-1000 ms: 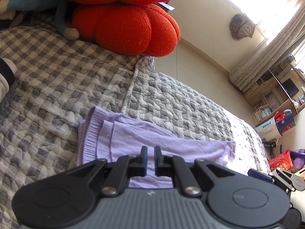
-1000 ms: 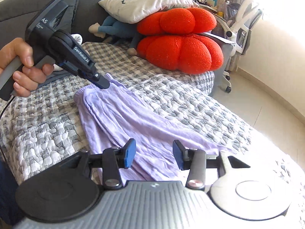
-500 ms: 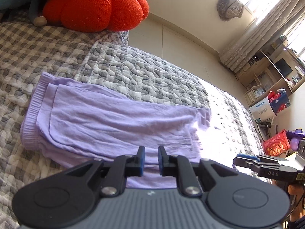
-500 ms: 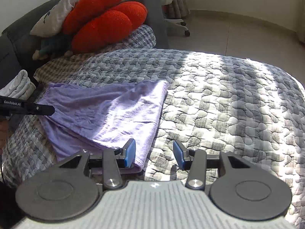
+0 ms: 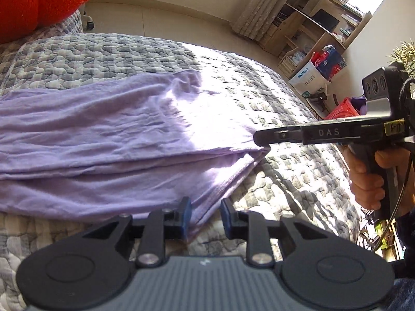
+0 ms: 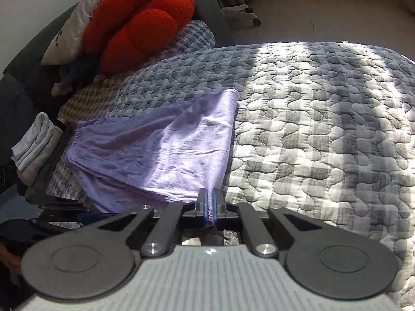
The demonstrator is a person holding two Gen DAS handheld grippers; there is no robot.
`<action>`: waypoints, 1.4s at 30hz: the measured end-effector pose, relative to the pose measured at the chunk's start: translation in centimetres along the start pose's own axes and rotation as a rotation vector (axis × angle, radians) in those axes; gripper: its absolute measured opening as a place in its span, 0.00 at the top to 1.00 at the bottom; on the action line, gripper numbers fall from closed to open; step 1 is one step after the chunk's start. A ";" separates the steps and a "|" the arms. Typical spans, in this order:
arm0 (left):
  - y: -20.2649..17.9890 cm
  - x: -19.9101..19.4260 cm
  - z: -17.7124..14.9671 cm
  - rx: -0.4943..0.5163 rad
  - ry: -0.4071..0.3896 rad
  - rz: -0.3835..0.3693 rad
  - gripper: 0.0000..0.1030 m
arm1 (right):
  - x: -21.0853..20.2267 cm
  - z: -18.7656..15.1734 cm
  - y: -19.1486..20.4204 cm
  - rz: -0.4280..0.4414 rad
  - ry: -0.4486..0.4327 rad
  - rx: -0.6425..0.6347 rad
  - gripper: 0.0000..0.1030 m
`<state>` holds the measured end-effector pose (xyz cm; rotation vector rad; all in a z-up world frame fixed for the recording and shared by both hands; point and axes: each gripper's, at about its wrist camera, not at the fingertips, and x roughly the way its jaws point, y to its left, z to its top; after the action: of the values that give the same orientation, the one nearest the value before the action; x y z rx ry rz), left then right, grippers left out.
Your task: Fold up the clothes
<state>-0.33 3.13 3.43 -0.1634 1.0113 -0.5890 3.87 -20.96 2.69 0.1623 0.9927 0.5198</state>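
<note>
On the quilted bed [image 6: 324, 119], the right gripper [image 6: 210, 207] pinches the lilac garment's [image 5: 103, 134] near corner; the left gripper [image 5: 205, 217] is opening around its hem.

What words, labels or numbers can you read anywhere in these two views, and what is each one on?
"DAS": white letters on the black body of the right claw, seen from the left wrist.
Yellow tag on that tool: handwritten marks, not legible.
White cardboard box by the shelves: blue print, too small to read.
White pillow behind the red cushions: dark lettering, too blurred to read.
</note>
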 end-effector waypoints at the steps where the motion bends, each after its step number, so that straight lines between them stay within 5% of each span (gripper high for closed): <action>1: -0.1 -0.2 0.0 0.003 0.013 -0.023 0.74 | -0.3 0.0 0.4 -0.014 -0.002 -0.037 0.95; 7: 0.1 -1.1 0.2 0.003 0.028 -0.084 0.74 | -1.3 0.3 -0.9 -0.078 -0.036 -0.070 0.99; 10: 0.2 -1.5 0.3 0.003 0.021 -0.094 0.74 | -0.7 0.0 -1.5 -0.019 -0.031 -0.059 0.99; 13: 0.2 -2.0 0.6 -0.005 -0.008 -0.086 0.73 | -0.9 0.7 -1.9 0.035 -0.083 0.011 0.84; 16: 0.1 -2.0 0.8 -0.020 -0.027 -0.064 0.73 | -1.0 2.4 -2.7 0.088 -0.155 0.110 0.54; 23: 0.1 -1.8 0.7 -0.025 -0.025 -0.043 0.72 | 3.8 5.5 -4.4 0.058 -0.137 0.255 0.52; 28: 0.5 -2.4 0.9 -0.037 -0.034 -0.041 0.72 | 5.6 6.4 -3.7 0.061 -0.146 0.186 0.53; 29: 0.6 -2.5 1.0 -0.039 -0.037 -0.040 0.72 | 5.8 6.4 -3.7 0.057 -0.145 0.179 0.60; 31: 0.7 -2.7 1.1 -0.046 -0.044 -0.032 0.72 | 6.5 6.4 -3.6 0.047 -0.140 0.171 0.95; 38: 0.8 -3.0 1.1 -0.052 -0.055 -0.027 0.72 | 4.4 6.6 -1.9 -0.070 -0.255 0.037 0.95; 42: 0.7 -3.0 1.0 -0.042 -0.050 -0.020 0.69 | 5.3 6.2 -2.1 -0.084 -0.206 0.016 0.95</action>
<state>-0.38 5.18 5.92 -0.2246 0.9753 -0.5791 12.03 -19.58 1.32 0.1836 0.7988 0.4092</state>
